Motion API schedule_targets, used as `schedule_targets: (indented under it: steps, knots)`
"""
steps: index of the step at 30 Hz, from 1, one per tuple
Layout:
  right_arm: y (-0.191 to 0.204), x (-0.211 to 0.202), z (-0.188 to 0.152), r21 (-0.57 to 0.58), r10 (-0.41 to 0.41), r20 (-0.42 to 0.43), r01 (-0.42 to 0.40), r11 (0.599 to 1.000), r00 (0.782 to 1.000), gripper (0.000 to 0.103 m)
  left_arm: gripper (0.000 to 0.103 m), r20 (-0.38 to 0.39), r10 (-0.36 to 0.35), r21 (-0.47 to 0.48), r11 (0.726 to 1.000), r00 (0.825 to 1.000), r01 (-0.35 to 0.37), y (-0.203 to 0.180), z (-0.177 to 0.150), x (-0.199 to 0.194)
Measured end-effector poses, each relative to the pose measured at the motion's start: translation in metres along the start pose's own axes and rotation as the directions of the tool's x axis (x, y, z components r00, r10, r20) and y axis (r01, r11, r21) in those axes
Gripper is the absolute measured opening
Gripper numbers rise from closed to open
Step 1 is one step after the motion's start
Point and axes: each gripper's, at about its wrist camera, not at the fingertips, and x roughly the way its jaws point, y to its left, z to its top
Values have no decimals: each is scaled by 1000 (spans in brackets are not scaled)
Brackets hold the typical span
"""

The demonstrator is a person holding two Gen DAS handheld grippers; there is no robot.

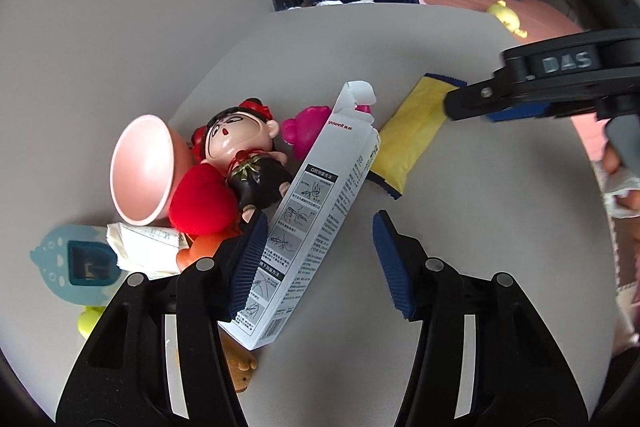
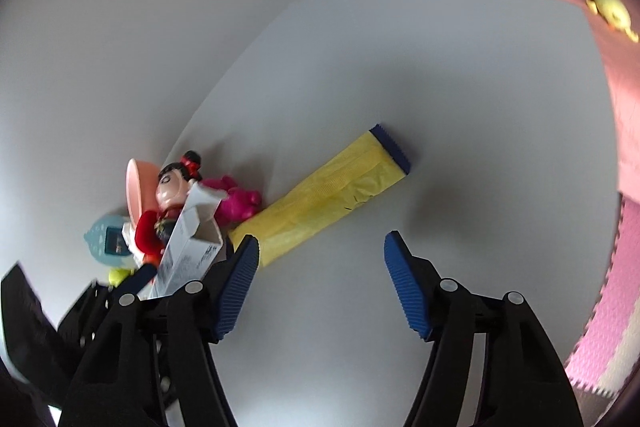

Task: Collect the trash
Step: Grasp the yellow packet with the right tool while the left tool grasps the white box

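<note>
Leaning against the toys by the tabletop's [image 1: 460, 227] left edge, the white box [image 1: 316, 211] stood between the left gripper's [image 1: 316, 259] spread fingers; the right gripper [image 2: 320, 283] gaped near the yellow wrapper [image 2: 328, 191].

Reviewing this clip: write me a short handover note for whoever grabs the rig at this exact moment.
Left gripper: open, white box between its fingers, leaning on the toy pile, not clamped.
Right gripper: open, empty, above the table near the yellow wrapper.
Crumpled paper lies by the pink bowl and doll.
Done: nothing visibly collected.
Left: grip box, wrapper, paper; no bin in view.
</note>
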Motion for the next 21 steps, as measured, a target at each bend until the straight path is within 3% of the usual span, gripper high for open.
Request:
schedule_targets:
  steps: [4,8,11,13,21]
  knots:
    - [2,18,11,72,-7,-11,7,997,1000,67,54,-20,42,-5,999,999,-42,4,-4,6]
    - [10,30,20,82,-52,6,51,995,999,62,54,-59,16,-20,1000,998,-17,8,-9,18]
    - [18,38,23,56,-78,0,78,995,997,43,54,-73,30,-14,999,997,-31,7,-13,23]
    - [19,42,23,41,-75,-16,76,996,997,22,42,-77,32,-22,999,997,-33,7,-14,25]
    - [16,23,21,-40,-65,37,66,997,997,5,34,-42,-71,-137,988,997,65,13,-14,18]
